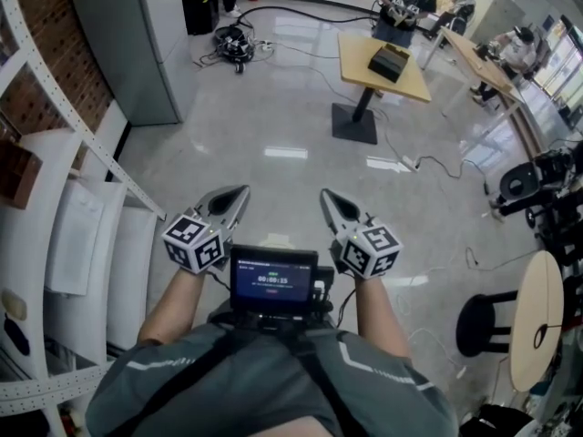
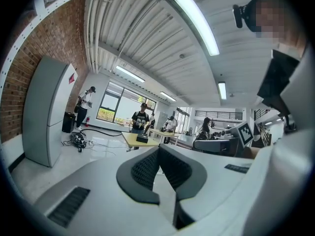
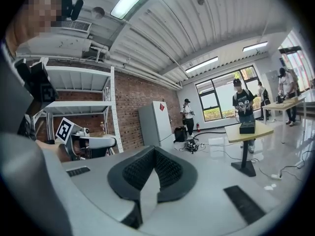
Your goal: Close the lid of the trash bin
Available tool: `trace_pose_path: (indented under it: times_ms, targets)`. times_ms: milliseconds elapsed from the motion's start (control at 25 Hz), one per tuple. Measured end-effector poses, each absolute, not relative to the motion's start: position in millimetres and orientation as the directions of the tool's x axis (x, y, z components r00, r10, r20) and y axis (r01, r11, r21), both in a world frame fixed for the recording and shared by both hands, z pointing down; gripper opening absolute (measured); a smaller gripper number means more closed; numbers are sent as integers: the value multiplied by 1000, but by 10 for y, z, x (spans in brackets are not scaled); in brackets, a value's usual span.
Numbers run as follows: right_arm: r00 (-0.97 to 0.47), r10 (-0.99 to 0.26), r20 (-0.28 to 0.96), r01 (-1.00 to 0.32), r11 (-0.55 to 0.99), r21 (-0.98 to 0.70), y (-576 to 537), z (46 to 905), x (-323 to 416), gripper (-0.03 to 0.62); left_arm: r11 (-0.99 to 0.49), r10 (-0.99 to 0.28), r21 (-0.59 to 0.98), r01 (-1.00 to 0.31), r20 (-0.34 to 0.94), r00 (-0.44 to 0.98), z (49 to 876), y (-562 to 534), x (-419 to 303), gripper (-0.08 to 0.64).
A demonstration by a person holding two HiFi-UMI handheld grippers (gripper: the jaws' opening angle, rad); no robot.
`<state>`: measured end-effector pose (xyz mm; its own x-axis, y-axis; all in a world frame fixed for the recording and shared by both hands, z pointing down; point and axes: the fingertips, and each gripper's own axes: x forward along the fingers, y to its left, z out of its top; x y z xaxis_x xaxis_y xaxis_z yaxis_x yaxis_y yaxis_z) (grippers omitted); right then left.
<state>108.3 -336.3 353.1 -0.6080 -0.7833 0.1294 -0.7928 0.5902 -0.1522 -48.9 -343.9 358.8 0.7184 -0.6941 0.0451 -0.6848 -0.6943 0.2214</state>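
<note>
No trash bin shows in any view. In the head view my left gripper (image 1: 240,190) and right gripper (image 1: 325,194) are held side by side at chest height over the shiny floor, pointing forward. Both are shut with nothing between their jaws. The left gripper view shows the left gripper (image 2: 158,149) with its dark pads (image 2: 142,168) meeting at the tip, aimed across the room. In the right gripper view the right gripper (image 3: 154,149) is closed the same way, and the left gripper's marker cube (image 3: 64,130) appears beside it.
A white shelving rack (image 1: 55,244) stands close on my left, with a grey cabinet (image 1: 137,44) beyond it. A wooden table (image 1: 360,48) carries a black box (image 1: 389,61). A round table (image 1: 537,317) and black stool (image 1: 483,321) are at the right. Cables (image 1: 237,44) lie on the floor; people stand at the back.
</note>
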Motion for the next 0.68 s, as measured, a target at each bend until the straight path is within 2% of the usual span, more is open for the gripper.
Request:
trace_pose_path:
  times_ms: [680]
  targets:
    - [-534,-841,85,-843,521,-133,-3299,3428,1226,6,-688,-697,237,-686,45,716,3586,-3412,-396,0]
